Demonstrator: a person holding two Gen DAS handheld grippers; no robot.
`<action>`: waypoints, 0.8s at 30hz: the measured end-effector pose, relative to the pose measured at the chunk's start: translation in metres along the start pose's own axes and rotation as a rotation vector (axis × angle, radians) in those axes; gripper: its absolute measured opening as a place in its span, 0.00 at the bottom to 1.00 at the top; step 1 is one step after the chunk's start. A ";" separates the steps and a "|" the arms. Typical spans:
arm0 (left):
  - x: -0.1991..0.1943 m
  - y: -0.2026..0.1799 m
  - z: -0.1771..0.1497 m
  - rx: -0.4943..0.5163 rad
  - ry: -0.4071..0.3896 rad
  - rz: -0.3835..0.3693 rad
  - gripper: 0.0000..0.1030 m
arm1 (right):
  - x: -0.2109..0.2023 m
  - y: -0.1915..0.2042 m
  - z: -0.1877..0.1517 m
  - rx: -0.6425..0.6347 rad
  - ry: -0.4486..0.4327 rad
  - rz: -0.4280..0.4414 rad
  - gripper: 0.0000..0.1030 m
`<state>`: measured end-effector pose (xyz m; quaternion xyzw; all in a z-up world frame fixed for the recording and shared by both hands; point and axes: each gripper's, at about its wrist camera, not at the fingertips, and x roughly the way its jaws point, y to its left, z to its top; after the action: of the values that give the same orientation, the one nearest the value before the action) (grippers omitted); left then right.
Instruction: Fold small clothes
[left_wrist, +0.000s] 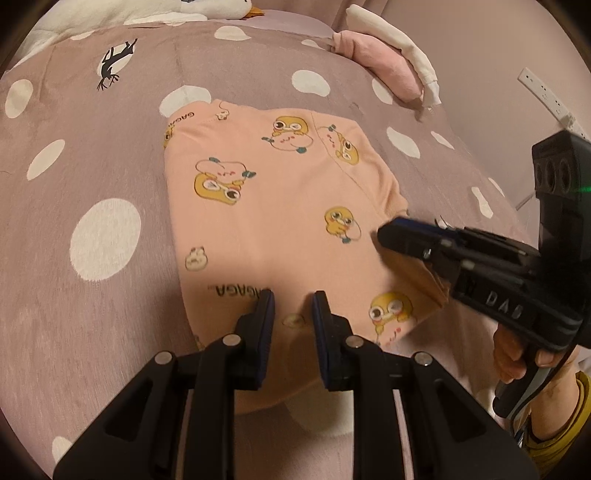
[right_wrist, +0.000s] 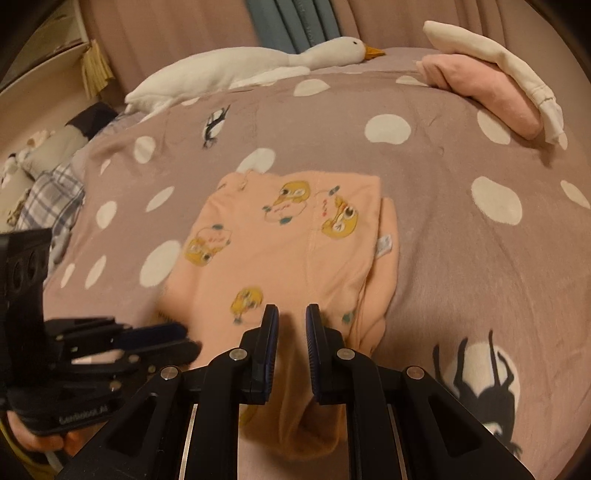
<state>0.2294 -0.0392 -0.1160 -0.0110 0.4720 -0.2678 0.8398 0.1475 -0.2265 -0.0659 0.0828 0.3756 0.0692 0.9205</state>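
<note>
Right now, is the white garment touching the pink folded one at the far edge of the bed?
Touching. Right wrist view shows the white garment draped directly over the pink one.

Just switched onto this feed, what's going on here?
A person with two handheld grippers is folding a peach cartoon-print garment on a polka-dot bedspread. The left gripper and right gripper both hover open over its near edge, gripping nothing. Folded pink and white clothes sit stacked behind.
</note>
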 end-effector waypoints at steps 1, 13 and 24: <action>0.000 -0.001 -0.003 0.005 0.001 0.000 0.22 | 0.002 0.001 -0.005 -0.010 0.013 -0.012 0.13; -0.011 0.000 -0.028 -0.006 0.004 -0.025 0.25 | -0.010 -0.004 -0.034 0.012 0.033 -0.006 0.13; -0.033 0.031 -0.036 -0.189 -0.018 -0.128 0.85 | -0.039 -0.055 -0.042 0.296 -0.031 0.195 0.61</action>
<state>0.2002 0.0108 -0.1182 -0.1226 0.4861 -0.2750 0.8204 0.0943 -0.2836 -0.0807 0.2547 0.3577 0.1005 0.8928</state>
